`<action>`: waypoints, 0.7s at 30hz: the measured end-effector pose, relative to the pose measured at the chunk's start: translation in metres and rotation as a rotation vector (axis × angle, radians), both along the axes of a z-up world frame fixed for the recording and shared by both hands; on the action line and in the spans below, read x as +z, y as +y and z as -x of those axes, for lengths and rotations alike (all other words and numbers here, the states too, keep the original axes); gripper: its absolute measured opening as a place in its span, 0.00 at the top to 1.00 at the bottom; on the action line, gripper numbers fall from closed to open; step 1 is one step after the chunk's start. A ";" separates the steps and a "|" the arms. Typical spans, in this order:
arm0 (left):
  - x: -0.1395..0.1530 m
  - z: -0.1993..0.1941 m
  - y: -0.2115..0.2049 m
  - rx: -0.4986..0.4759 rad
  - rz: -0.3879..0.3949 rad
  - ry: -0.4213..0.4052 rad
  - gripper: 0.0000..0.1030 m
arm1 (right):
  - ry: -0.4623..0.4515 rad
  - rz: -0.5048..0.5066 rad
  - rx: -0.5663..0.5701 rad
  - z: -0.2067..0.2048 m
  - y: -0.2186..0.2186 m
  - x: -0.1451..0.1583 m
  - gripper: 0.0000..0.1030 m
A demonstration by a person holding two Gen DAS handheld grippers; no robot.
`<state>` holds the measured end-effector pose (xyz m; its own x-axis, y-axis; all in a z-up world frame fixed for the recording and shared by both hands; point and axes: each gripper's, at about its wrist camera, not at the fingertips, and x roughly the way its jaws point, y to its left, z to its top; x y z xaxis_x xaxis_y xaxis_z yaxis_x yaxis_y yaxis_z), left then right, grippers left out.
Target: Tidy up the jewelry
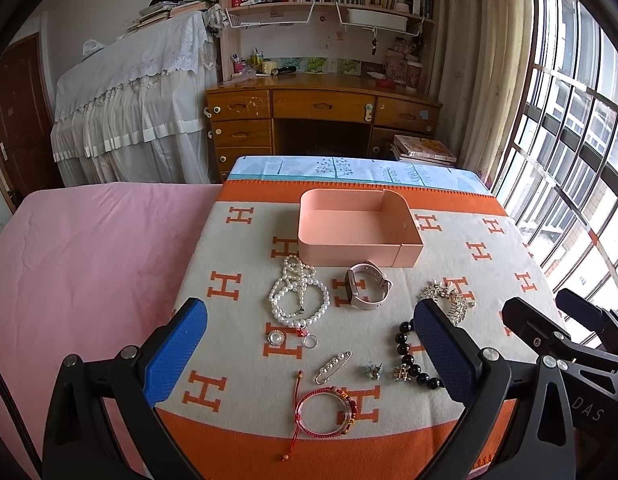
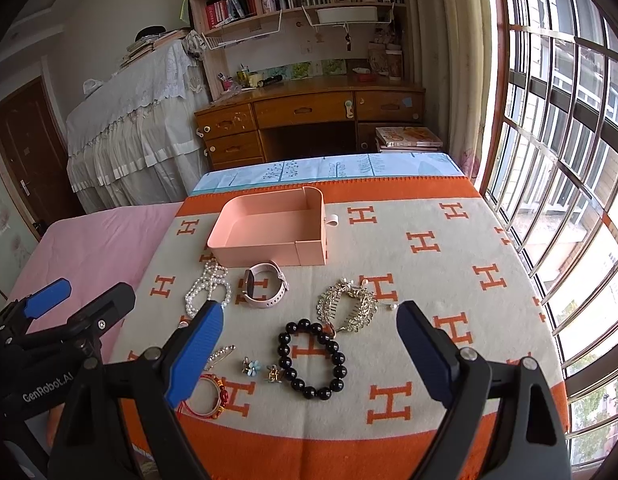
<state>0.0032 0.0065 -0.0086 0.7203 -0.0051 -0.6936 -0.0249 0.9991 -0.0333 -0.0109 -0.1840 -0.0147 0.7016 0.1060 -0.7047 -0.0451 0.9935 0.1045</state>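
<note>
Orange H-pattern blanket point(image 1: 237, 364) fills frame centre. Pink tray point(image 1: 357, 228) upper centre, empty. Below it: pearl necklace point(image 1: 297, 300), pink watch point(image 1: 367, 286), black bead bracelet point(image 2: 311, 360). Left hand-held gripper point(image 1: 309, 354) and right hand-held gripper point(image 2: 309, 354) both spread wide, holding nothing.

The blanket point(image 1: 245, 264) is cream with orange H letters and a wide orange border; at its nine o'clock lies a plain pink cover point(image 1: 89, 248), at twelve a pale blue cloth point(image 1: 349, 168) printed with dark plant shapes. The open box point(image 1: 349, 228) is salmon pink. White pearl strands point(image 1: 297, 292), a pale pink watch point(image 1: 367, 286), glossy black beads point(image 2: 313, 356), a red cord bracelet point(image 1: 323, 410), and a hair comb point(image 2: 349, 304), seemingly pale gold. Both grippers carry blue pads point(image 2: 197, 348) on black frames.
</note>
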 end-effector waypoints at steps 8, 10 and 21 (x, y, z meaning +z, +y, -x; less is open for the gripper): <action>-0.012 -0.006 0.006 -0.011 0.048 0.044 0.01 | 0.009 -0.004 -0.002 -0.002 0.000 -0.001 0.13; -0.016 -0.008 0.007 -0.014 0.054 0.058 0.01 | 0.011 -0.003 -0.003 -0.002 0.001 -0.002 0.13; -0.002 -0.041 0.035 -0.033 0.121 0.089 0.01 | 0.036 -0.007 0.030 -0.020 0.001 -0.005 0.15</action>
